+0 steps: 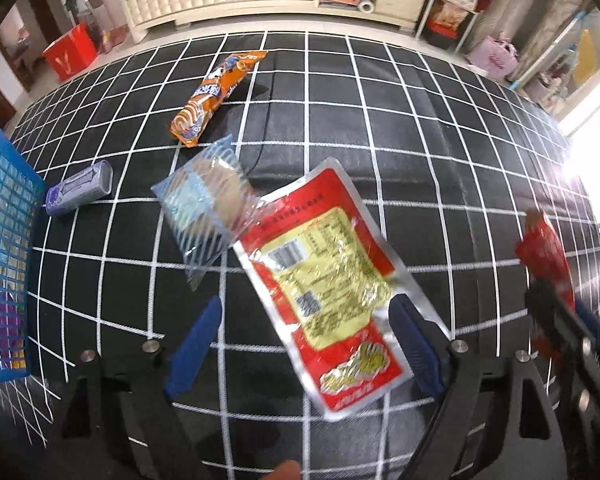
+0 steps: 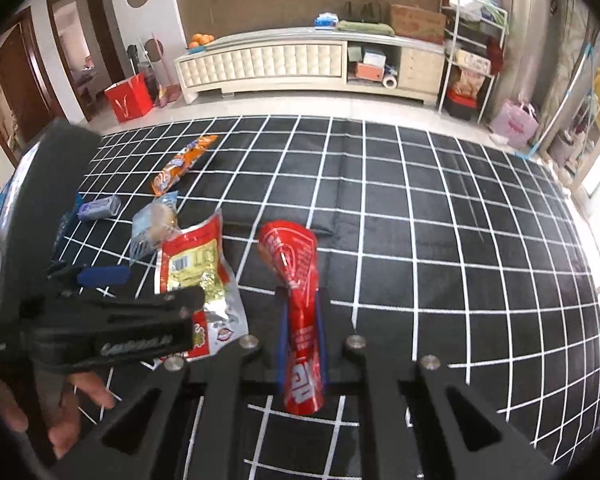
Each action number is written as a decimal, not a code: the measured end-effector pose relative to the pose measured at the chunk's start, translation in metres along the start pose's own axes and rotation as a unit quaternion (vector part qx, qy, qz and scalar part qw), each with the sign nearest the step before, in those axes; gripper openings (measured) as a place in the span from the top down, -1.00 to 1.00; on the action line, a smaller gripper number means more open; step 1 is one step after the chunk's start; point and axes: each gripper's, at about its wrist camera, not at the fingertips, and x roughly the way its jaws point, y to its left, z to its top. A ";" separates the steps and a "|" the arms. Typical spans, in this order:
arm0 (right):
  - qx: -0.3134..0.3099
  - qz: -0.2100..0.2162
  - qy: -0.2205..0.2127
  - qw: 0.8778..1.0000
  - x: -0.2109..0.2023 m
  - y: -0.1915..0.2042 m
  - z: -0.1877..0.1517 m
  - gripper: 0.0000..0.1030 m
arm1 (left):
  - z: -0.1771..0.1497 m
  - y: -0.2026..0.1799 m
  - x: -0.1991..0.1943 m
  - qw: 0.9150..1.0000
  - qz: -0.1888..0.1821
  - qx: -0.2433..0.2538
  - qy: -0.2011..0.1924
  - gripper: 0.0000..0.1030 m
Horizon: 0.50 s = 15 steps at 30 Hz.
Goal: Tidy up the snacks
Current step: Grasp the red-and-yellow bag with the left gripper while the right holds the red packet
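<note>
My left gripper is open over a red and yellow foil pouch lying on the black grid cloth; the pouch lies between the blue fingers. A clear blue-striped pastry pack touches its far end. A purple tin and an orange snack bag lie beyond. My right gripper is shut on a red snack packet, held upright above the cloth; it also shows in the left wrist view. The pouch, pastry pack, tin and orange bag show at left.
A blue plastic basket stands at the left edge of the cloth. Beyond the cloth are a white TV cabinet, a red bag and a metal shelf rack. The left gripper body fills the lower left.
</note>
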 end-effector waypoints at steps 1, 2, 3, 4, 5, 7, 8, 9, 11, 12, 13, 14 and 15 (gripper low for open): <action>0.003 -0.001 0.001 1.000 0.000 -0.002 0.000 0.70 | 0.003 -0.002 0.002 1.000 0.000 -0.004 0.002 -0.63; 0.009 0.000 0.001 1.000 0.000 -0.005 0.000 0.70 | 0.006 -0.004 0.006 1.000 -0.002 -0.008 0.008 -0.63; 0.012 0.000 0.002 1.000 0.000 -0.007 0.000 0.70 | 0.009 -0.005 0.010 1.000 -0.006 -0.014 0.015 -0.63; 0.017 -0.001 0.001 1.000 -0.001 -0.009 0.001 0.70 | 0.012 -0.006 0.014 0.999 -0.011 -0.021 0.022 -0.63; 0.023 -0.002 0.001 1.000 -0.002 -0.012 0.001 0.70 | 0.014 -0.005 0.017 0.999 -0.011 -0.029 0.026 -0.63; 0.029 0.000 0.002 1.000 -0.001 -0.015 0.002 0.70 | 0.017 -0.003 0.024 0.999 -0.001 -0.045 0.028 -0.63; 0.032 0.000 0.003 0.999 0.000 -0.016 0.002 0.70 | 0.017 -0.001 0.028 0.998 0.001 -0.053 0.030 -0.63; 0.033 0.001 0.006 0.999 0.001 -0.017 0.002 0.70 | 0.018 0.000 0.029 0.998 0.002 -0.059 0.025 -0.63; 0.030 0.004 0.010 0.999 0.003 -0.017 0.001 0.70 | 0.020 0.001 0.029 0.998 0.006 -0.065 0.020 -0.64; 0.028 0.005 0.012 1.000 0.005 -0.016 0.002 0.70 | 0.020 0.000 0.030 0.998 0.009 -0.065 0.020 -0.64; 0.025 0.008 0.014 1.000 0.006 -0.014 0.002 0.70 | 0.022 -0.002 0.031 0.998 0.011 -0.063 0.021 -0.64; 0.023 0.011 0.016 1.000 0.008 -0.013 0.002 0.70 | 0.023 -0.004 0.032 0.998 0.015 -0.059 0.023 -0.64; 0.022 0.012 0.018 1.000 0.009 -0.012 0.003 0.70 | 0.023 -0.007 0.033 0.998 0.015 -0.057 0.023 -0.64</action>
